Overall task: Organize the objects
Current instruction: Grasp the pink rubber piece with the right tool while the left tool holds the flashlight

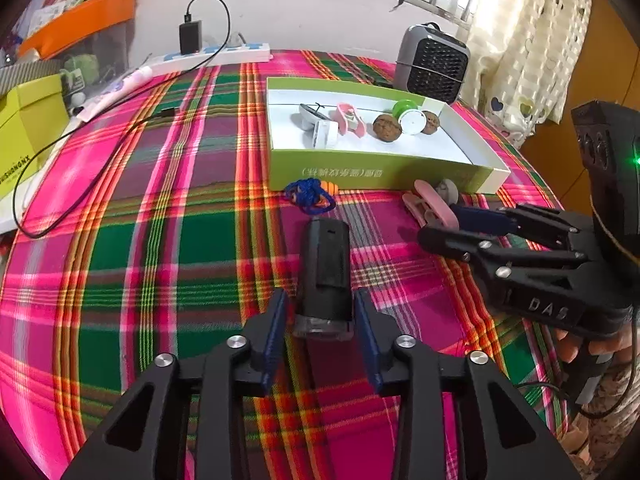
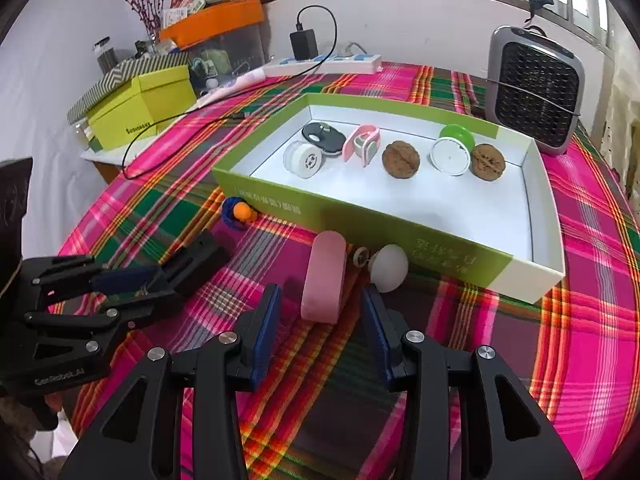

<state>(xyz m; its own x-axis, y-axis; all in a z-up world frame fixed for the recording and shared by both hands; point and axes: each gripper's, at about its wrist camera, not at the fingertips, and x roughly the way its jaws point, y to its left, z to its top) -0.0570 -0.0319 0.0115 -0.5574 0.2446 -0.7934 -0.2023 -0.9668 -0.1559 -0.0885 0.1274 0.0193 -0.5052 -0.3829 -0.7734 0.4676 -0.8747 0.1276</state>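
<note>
A green box (image 1: 360, 168) (image 2: 400, 232) with a white inside holds two walnuts (image 2: 401, 159), a green and white disc (image 2: 452, 152), a pink clip and other small items. My left gripper (image 1: 322, 316) has its jaws on both sides of a black cylinder (image 1: 326, 264) lying on the cloth, and they look closed on it. My right gripper (image 2: 322, 304) is open around the near end of a pink oblong piece (image 2: 326, 276), next to a white ball (image 2: 388, 268). A blue cord with an orange bead (image 1: 314, 196) (image 2: 240, 212) lies in front of the box.
A plaid cloth (image 1: 160, 240) covers the table. A grey fan heater (image 2: 536, 88) stands behind the box. A power strip with a charger (image 1: 208, 54), a black cable and a yellow-green box (image 2: 140, 112) are at the back left.
</note>
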